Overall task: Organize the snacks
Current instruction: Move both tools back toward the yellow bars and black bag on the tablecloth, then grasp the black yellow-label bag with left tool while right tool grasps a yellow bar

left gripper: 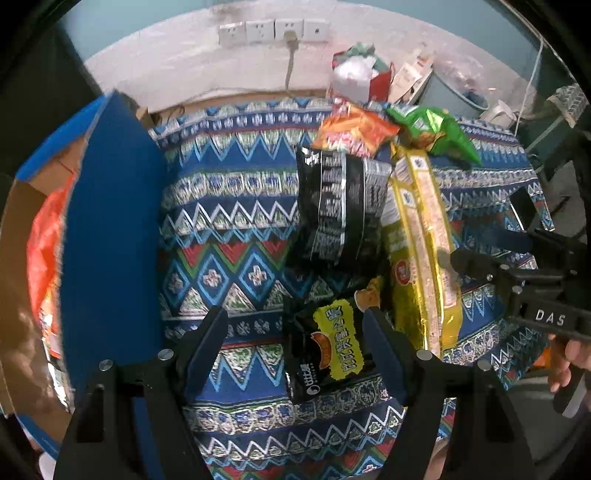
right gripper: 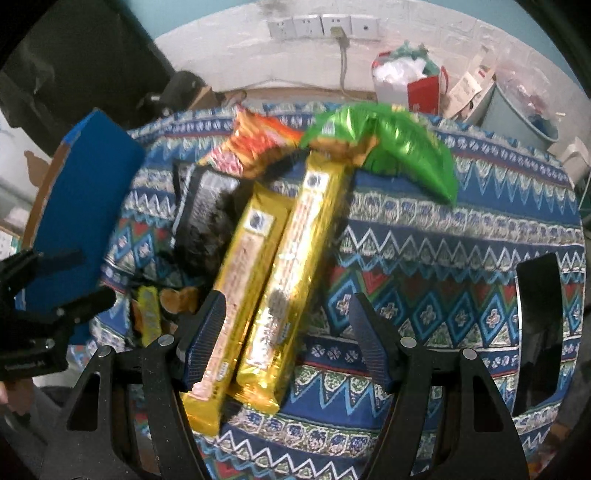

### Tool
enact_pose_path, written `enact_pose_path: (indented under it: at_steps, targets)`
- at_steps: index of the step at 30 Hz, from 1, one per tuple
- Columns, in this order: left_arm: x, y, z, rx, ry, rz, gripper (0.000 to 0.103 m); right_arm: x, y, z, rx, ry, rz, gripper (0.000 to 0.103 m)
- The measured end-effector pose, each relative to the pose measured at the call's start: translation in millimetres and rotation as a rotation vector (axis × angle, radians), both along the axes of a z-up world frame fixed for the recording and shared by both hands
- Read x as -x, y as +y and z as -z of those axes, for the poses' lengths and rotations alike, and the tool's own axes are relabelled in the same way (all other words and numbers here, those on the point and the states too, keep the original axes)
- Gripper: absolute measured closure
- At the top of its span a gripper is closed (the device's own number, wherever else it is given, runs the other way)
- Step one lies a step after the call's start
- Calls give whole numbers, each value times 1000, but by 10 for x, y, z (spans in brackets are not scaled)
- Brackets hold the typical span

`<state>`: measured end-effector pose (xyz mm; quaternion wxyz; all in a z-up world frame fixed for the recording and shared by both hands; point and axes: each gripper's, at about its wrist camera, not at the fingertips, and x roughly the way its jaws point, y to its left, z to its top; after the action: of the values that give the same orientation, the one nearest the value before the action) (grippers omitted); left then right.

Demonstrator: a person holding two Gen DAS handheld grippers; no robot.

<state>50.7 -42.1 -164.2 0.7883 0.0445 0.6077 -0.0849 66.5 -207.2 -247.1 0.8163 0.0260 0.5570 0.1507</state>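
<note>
Snack packs lie piled on a patterned cloth (left gripper: pixel 236 206). My left gripper (left gripper: pixel 295 332) is open, its fingers on either side of a small black and yellow chip bag (left gripper: pixel 328 343). Behind that bag lie a large black pack (left gripper: pixel 343 206), two long gold biscuit packs (left gripper: pixel 424 243), an orange bag (left gripper: pixel 354 129) and a green bag (left gripper: pixel 436 129). My right gripper (right gripper: pixel 288 321) is open over the near ends of the gold biscuit packs (right gripper: pixel 288 266); its left finger rests on one of them. The green bag (right gripper: pixel 399 147) and the orange bag (right gripper: pixel 258 144) lie beyond.
A blue-sided cardboard box (left gripper: pixel 110 236) stands at the left with an orange pack (left gripper: pixel 44 240) inside. The box also shows in the right wrist view (right gripper: pixel 81 199). Wall sockets (left gripper: pixel 273 31), a red and white bag (left gripper: pixel 362 77) and a grey bin (left gripper: pixel 454 92) are behind the table.
</note>
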Motion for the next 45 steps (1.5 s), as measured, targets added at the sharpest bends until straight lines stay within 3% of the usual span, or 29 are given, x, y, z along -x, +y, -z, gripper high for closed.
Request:
enact_pose_path:
  at_steps: [17, 24, 32, 36, 45]
  targets:
    - [-76, -31, 348, 60, 130, -118, 25, -51, -17, 328, 39, 53, -29, 33]
    - [-72, -190, 506, 19, 163, -116, 24, 33, -122, 309, 59, 66, -42, 44]
    - [-116, -264, 647, -22, 172, -119, 18, 141, -501, 352, 118, 107, 20, 46]
    - [-86, -299, 705, -46, 168, -103, 16, 152, -603, 321, 47, 75, 24, 46]
    - [-57, -204, 790, -108, 148, -64, 12, -78, -409, 333, 61, 30, -28, 46]
